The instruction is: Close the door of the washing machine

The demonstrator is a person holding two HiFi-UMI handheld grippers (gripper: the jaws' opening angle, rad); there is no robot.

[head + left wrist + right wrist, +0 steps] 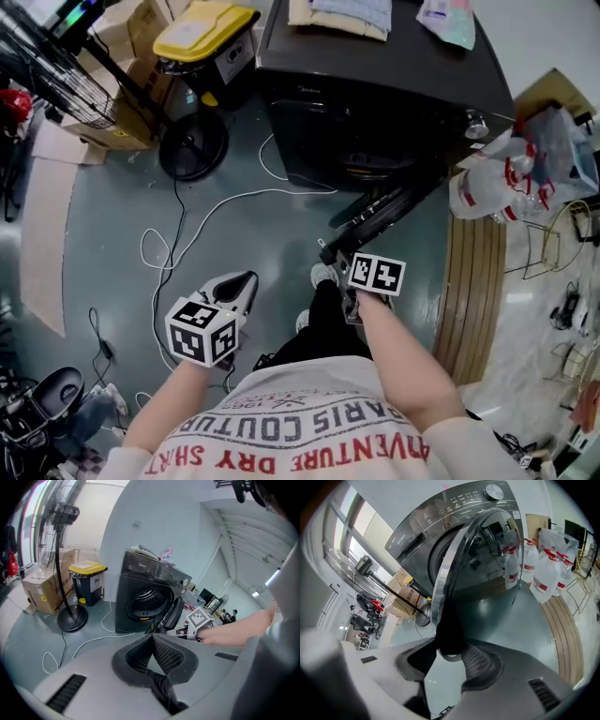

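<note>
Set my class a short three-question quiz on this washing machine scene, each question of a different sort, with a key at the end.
1. True or false: the door of the washing machine is already shut.
2. Multiple choice: what stands between the fingers of the right gripper? A: a water bottle. B: the door's edge. C: a white cable.
3. Fill in the missing word: the fingers of the left gripper are ______, with nothing between them.

Key: 1 false, the door hangs open; 2 B; 3 together.
</note>
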